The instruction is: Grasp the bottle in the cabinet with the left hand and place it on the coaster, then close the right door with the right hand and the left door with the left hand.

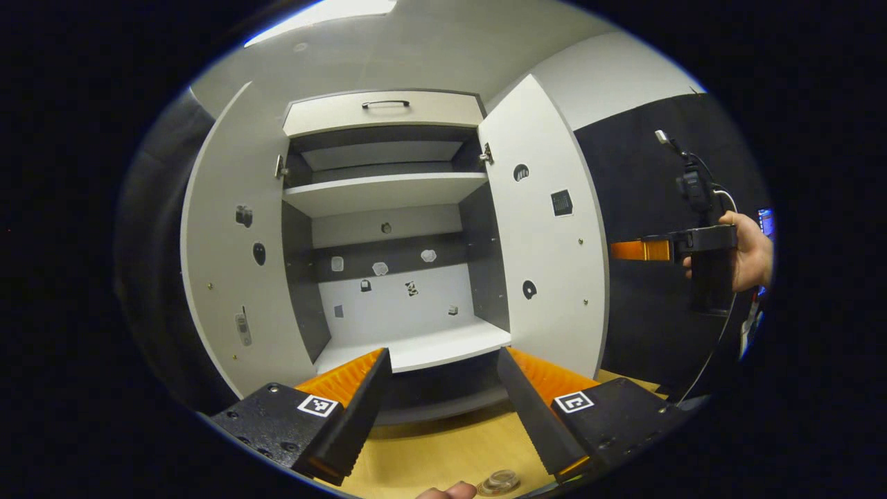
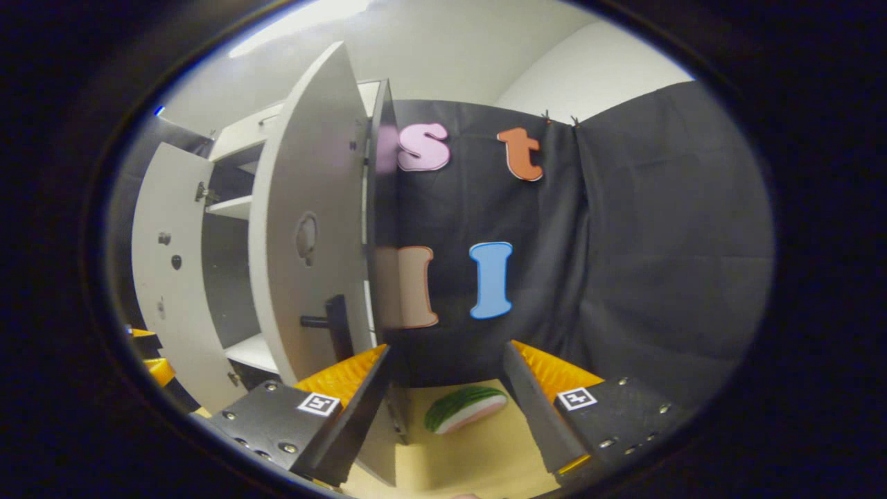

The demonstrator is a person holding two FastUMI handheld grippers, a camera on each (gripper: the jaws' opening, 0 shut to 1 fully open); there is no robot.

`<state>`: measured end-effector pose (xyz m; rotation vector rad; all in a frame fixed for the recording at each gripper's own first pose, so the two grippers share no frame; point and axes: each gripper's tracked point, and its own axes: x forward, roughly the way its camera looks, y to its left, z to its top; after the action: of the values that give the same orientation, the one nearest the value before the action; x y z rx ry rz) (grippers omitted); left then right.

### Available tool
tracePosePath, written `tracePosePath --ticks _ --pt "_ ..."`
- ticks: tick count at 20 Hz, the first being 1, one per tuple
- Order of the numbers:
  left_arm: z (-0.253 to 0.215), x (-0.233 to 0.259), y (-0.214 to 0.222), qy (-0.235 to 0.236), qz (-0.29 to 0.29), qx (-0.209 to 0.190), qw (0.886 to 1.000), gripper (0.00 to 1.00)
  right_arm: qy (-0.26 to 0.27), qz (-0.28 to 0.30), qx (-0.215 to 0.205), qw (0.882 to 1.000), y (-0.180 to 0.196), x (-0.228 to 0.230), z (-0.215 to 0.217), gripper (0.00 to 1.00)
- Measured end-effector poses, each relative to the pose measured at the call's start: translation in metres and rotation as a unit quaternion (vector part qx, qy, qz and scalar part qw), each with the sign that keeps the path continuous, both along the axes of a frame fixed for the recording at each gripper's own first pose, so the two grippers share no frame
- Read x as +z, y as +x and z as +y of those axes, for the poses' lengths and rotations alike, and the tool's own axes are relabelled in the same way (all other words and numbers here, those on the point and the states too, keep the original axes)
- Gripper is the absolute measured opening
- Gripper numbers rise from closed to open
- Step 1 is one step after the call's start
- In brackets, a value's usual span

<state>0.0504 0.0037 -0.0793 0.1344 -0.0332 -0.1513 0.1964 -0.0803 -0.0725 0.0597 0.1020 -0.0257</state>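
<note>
**Closing stage pending — both doors open, cabinet shelves bare**

Left gripper view:
- Cabinet, facing the camera, both doors swung out; upper and lower shelves carry no bottle, only small stickers on the back panel.
- Left door and right door — each standing wide, neither started toward shut.
- Left tongs: spread wide, nothing between them, held low before the lower shelf over the worktop.
- Small clear round item at the bottom edge, beside a fingertip; whether it is the bottle top or the coaster cannot be told.
- Right tongs, farther off in a hand, level with the right door's outer side and apart from it; their gap cannot be judged from here.

Right gripper view:
- Right tongs: spread wide, empty, aimed past the right door's edge; door handle just left of them, untouched.
- Green-and-pink object lying on the worktop between the fingers' line of sight.

Judgement: bottle step likely finished, placement unconfirmed; both door closings remain, right door first.
</note>
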Motion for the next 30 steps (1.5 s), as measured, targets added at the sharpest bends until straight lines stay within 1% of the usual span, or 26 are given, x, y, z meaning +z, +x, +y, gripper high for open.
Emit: tracePosePath --ticks 1,2,3,4,5,6,7,8,9,10,13,16,17,21,24,26,27,30 --pt "0.007 0.000 -0.004 0.002 0.001 0.014 1.000 0.98 0.009 -0.002 0.008 1.000 -0.001 0.000 0.009 0.98" --pt "0.011 0.001 -0.007 -0.003 0.005 0.022 1.000 0.98 0.005 -0.005 0.005 1.000 -0.002 0.002 0.010 0.99" --pt "0.012 0.002 -0.010 -0.009 0.008 0.028 1.000 0.98 -0.006 -0.003 0.002 1.000 0.002 -0.002 0.010 0.92" --pt "0.017 0.004 -0.011 -0.016 0.012 0.037 0.999 0.98 -0.018 0.001 0.002 1.000 0.002 -0.007 0.010 0.96" --pt "0.023 0.005 -0.012 -0.021 0.016 0.048 0.998 0.98 -0.028 0.007 0.004 1.000 0.003 -0.010 0.012 0.96" --pt "0.030 0.010 -0.013 -0.026 0.018 0.057 0.998 0.98 -0.039 0.013 0.006 0.999 0.003 -0.014 0.012 0.92" --pt "0.034 0.017 -0.014 -0.033 0.016 0.064 0.997 0.98 -0.046 0.016 0.008 0.999 0.002 -0.014 0.013 0.95" --pt "0.039 0.025 -0.015 -0.039 0.014 0.070 0.997 0.98 -0.049 0.015 0.007 0.999 0.005 -0.014 0.014 0.89" --pt "0.043 0.031 -0.016 -0.048 0.012 0.071 0.996 0.98 -0.052 0.015 0.006 0.999 0.004 -0.013 0.015 0.87" --pt "0.047 0.037 -0.017 -0.057 0.013 0.070 0.996 0.98 -0.051 0.017 0.003 0.999 0.002 -0.013 0.015 0.93" --pt "0.064 0.042 -0.021 -0.079 0.035 0.076 0.993 0.98 -0.050 0.020 -0.006 0.999 0.000 -0.013 0.017 0.93" --pt "0.079 0.044 -0.029 -0.081 0.047 0.077 0.993 0.99 -0.065 0.020 -0.012 0.998 -0.002 -0.011 0.023 0.93" --pt "0.083 0.045 -0.032 -0.079 0.047 0.077 0.993 0.98 -0.061 0.022 -0.012 0.998 -0.002 -0.011 0.027 0.93" --pt "0.096 0.043 -0.037 -0.077 0.055 0.076 0.993 0.97 -0.037 0.025 0.016 0.999 -0.005 -0.014 0.053 0.93" --pt "0.099 0.052 -0.034 -0.088 0.047 0.069 0.993 0.97 -0.041 0.022 0.033 0.998 -0.005 -0.015 0.071 0.93" --pt "0.107 0.058 -0.034 -0.094 0.040 0.072 0.992 0.97 -0.037 0.023 0.040 0.998 -0.005 -0.015 0.079 0.93" --pt "0.109 0.058 -0.035 -0.097 0.040 0.073 0.992 0.97 -0.034 0.023 0.038 0.998 -0.005 -0.015 0.081 0.93" --pt "0.122 0.057 -0.038 -0.102 0.043 0.072 0.991 0.97 -0.037 0.027 0.005 0.999 -0.004 -0.012 0.077 0.93"
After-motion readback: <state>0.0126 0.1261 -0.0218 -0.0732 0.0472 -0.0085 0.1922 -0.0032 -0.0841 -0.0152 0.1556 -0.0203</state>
